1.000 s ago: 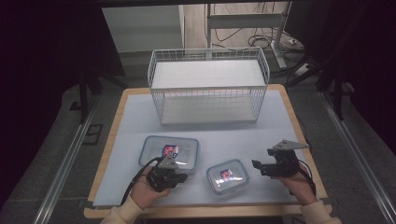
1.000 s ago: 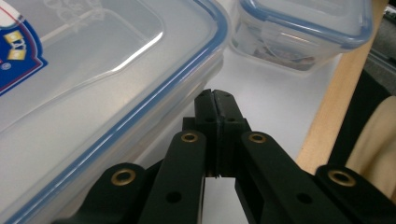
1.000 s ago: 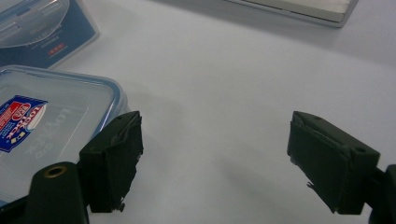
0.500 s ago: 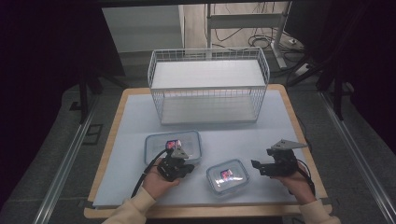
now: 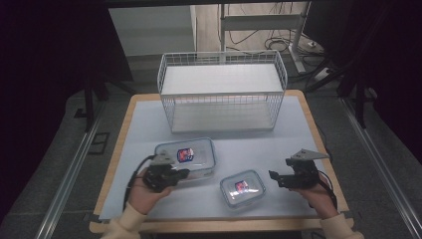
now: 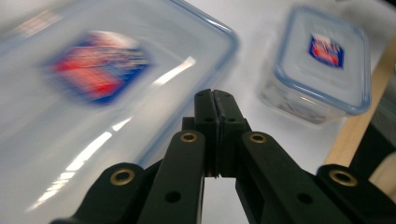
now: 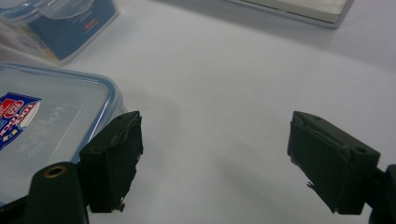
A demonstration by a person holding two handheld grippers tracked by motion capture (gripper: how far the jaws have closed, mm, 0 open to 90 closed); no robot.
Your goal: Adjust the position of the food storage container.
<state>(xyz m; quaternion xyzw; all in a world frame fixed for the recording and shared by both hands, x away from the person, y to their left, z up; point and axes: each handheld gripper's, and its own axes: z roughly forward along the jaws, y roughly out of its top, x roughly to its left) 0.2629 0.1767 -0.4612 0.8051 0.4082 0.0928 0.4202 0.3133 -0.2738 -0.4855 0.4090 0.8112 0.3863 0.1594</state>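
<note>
Two lidded containers sit on the surface, and the larger container (image 5: 186, 155) is the one in hand. It lies at about 7 o'clock from the wire basket (image 5: 222, 90), and over the last second it has slid toward 1 o'clock, from nearer the front-left edge to a spot closer to the basket. The left gripper (image 5: 175, 174) presses at its near edge with the jaws shut tight together, nothing between them; the left gripper view shows the blurred lid (image 6: 93, 88) right over the closed tips, so the contact looks like a push rather than a grip. The smaller container (image 5: 242, 187) stays where it was, at 4 o'clock from the larger one and apart from it. The right gripper (image 5: 274, 176) has not moved; it waits at 3 o'clock of the smaller container, jaws wide apart and empty. I judge the nudge is lining the larger container up for loading into the basket.
</note>
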